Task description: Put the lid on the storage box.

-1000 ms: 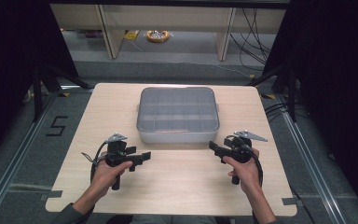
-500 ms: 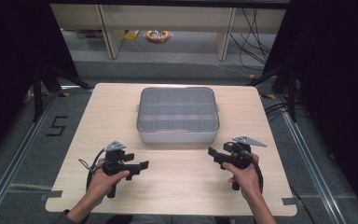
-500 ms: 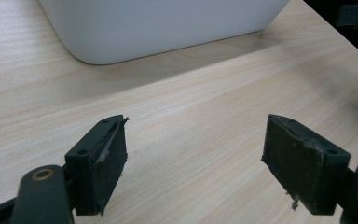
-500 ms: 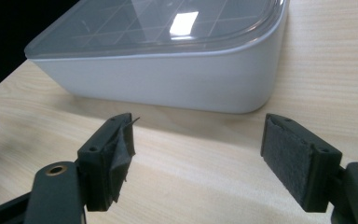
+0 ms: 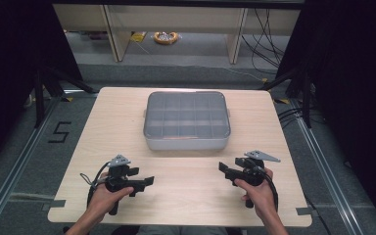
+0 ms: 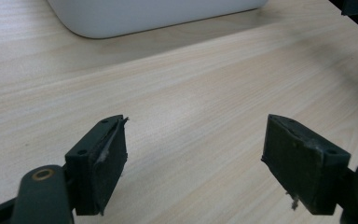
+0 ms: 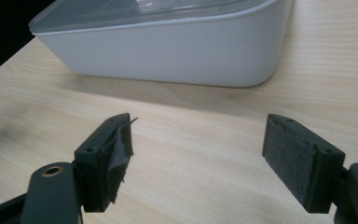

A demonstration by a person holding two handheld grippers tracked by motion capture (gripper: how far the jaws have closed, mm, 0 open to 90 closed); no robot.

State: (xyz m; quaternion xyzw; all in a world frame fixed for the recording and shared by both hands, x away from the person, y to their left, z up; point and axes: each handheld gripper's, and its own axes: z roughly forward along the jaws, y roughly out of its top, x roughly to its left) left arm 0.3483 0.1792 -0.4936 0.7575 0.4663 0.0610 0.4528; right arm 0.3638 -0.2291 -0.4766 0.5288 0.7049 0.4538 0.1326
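A grey lidded compartment box stands shut at the middle of the wooden table. In the high view my left gripper sits near the front left, jaws pointing right, and my right gripper sits near the front right, jaws pointing left. Both are open with nothing between the jaws. The left gripper view has the open gripper over bare wood, the box's white wall far ahead. In the right gripper view the open gripper faces the box closely.
A dark floor with metal rails surrounds the table. Shelving legs and an orange coil of cable lie on the floor behind it. Bare wood stretches between the two grippers and along the table's front edge.
Both hands have drawn back toward the table's front edge, away from the box. The grippers stay open and the box has not moved.
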